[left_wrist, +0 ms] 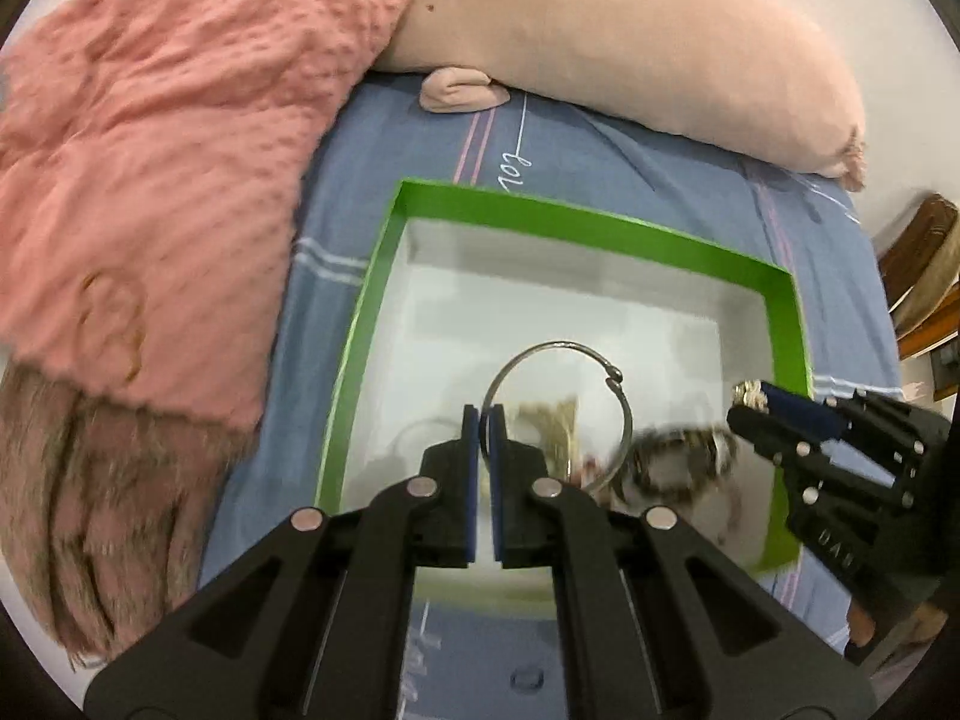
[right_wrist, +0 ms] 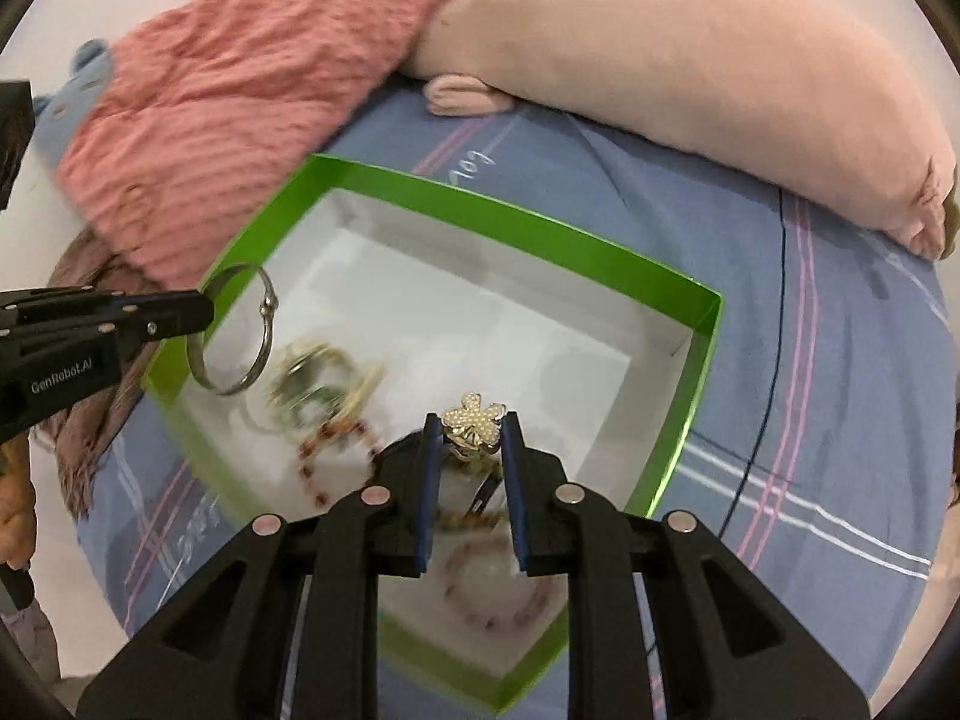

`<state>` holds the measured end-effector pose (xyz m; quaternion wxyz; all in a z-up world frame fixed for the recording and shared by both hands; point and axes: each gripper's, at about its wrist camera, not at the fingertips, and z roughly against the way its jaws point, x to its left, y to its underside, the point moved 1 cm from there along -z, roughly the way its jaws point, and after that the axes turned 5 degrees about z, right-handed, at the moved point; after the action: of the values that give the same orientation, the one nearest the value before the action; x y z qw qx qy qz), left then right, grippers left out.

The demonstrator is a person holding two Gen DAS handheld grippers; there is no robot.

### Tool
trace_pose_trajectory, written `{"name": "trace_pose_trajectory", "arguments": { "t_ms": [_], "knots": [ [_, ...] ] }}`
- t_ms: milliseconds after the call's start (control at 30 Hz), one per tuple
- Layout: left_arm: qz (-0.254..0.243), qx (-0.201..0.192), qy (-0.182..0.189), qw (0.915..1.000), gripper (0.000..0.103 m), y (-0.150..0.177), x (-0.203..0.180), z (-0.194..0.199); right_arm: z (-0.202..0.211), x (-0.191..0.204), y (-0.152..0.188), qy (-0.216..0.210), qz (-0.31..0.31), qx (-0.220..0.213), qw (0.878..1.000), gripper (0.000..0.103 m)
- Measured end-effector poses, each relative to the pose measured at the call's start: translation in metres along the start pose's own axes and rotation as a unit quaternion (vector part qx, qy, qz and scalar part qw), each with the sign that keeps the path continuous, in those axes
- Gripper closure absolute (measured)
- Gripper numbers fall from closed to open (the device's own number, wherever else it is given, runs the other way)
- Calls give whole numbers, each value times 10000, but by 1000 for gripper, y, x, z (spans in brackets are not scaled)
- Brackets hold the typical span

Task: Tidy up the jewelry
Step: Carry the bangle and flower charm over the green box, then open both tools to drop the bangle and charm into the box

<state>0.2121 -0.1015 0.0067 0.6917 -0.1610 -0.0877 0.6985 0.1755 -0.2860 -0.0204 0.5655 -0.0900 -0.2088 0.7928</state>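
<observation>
The left claw (left_wrist: 483,414) is pressed together on the rim of a thin silver bangle (left_wrist: 561,405), pinching it at one edge so the hoop stands out past the fingertips, its small clasp on the far right of the loop. The right claw (right_wrist: 471,429) pinches a pearly flower-shaped brooch (right_wrist: 474,418) between its blue pads, the flower sitting right at the tips with a metal pin or clip trailing below.

Both pieces hang above a green-walled box (right_wrist: 699,360) with a white floor, lying on a blue striped bedsheet (right_wrist: 810,420). More jewelry lies blurred in the near part of the box: a pale gold bracelet (right_wrist: 324,378) near the left, a dark red beaded string (right_wrist: 336,450) beside it, and a pinkish beaded bracelet (right_wrist: 498,594) nearest. A pink blanket (right_wrist: 240,90) lies on the far left and a pale pink pillow (right_wrist: 690,60) across the far side.

The bangle is the likelier slip, I think: held by one thin edge, it could swivel or drop if swung quickly. The brooch sits at the very tips, so a small jolt might flick it out onto the sheet. The two claws hang close, so they could knock together over the box.
</observation>
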Motion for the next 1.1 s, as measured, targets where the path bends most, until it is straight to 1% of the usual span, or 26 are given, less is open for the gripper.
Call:
{"name": "trace_pose_trajectory", "arguments": {
  "t_ms": [100, 233, 433, 600, 733, 800, 833, 867, 967, 1000, 1067, 1100],
  "knots": [
    [54, 263, 40, 9996, 100, -18, -4, -25, -20, -10, -9, 95, -106, 166, 9998, 83],
    [110, 505, -75, 9986, 100, -30, -5, -58, -39, -16, -13, 155, -179, 330, 9992, 83],
    [183, 751, -196, 9968, 100, -32, -6, -87, -50, -14, -12, 237, -159, 445, 9986, 83],
    [185, 805, -246, 9963, 99, -30, -4, -96, -54, -10, -11, 259, -187, 486, 9983, 83],
    [147, 647, -225, 9975, 99, -27, -1, -87, -48, -10, -11, 207, -211, 381, 9988, 76],
    [167, 548, -224, 9981, 93, -22, 3, -77, -38, -11, -11, 183, -262, 298, 9990, 74],
    [171, 480, -150, 9986, 90, -19, 5, -69, -31, -11, -10, 161, -297, 226, 9992, 73],
    [165, 423, -104, 9989, 85, -17, 7, -63, -22, -11, -9, 127, -330, 133, 9993, 73],
    [203, 243, -114, 9994, 85, -7, 16, -39, 11, -5, -1, 92, -326, -146, 9993, 72],
    [246, 168, -30, 9996, 85, 1, 21, -26, 25, 0, 3, 48, -291, -245, 9993, 72],
    [253, 40, 61, 9997, 84, 16, 23, -4, 49, 8, 16, -83, -228, -401, 9989, 72],
    [228, -29, 67, 9997, 82, 24, 26, 5, 64, 15, 27, -188, -165, -474, 9986, 72]
  ]
}}
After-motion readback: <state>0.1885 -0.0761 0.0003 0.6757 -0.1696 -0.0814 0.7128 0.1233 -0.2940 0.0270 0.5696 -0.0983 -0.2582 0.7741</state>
